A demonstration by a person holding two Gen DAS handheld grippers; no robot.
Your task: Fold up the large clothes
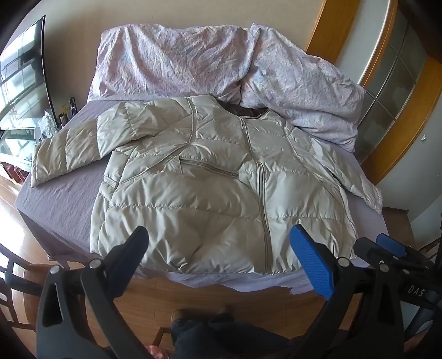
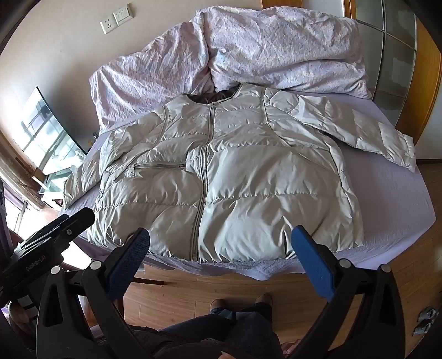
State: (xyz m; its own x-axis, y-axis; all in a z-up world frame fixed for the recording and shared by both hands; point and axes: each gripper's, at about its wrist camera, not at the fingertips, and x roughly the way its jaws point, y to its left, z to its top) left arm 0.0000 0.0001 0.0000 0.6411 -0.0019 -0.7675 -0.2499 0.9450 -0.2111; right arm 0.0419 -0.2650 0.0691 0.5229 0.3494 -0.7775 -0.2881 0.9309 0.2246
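Stage: unstarted | puffer jacket (image 1: 210,187) flat on bed (image 1: 60,198), zipped, sleeves spread, unfolded | left gripper (image 1: 221,265), right gripper (image 2: 221,262) spread wide, empty | remaining: every fold

A bedroom in a home, no doubt. Straight ahead of the tongs sits a bed (image 2: 400,198) under a lilac sheet, and beyond it a rumpled floral duvet (image 1: 176,60) is heaped against the wall. Off to the left of the tongs a TV (image 1: 19,82) leans on a low stand, window light mirrored in its screen. Wall sockets (image 2: 116,18) show above the duvet, up left. To the right, wood-framed frosted doors (image 1: 392,71). Below the tongs, plank floor (image 2: 193,290).
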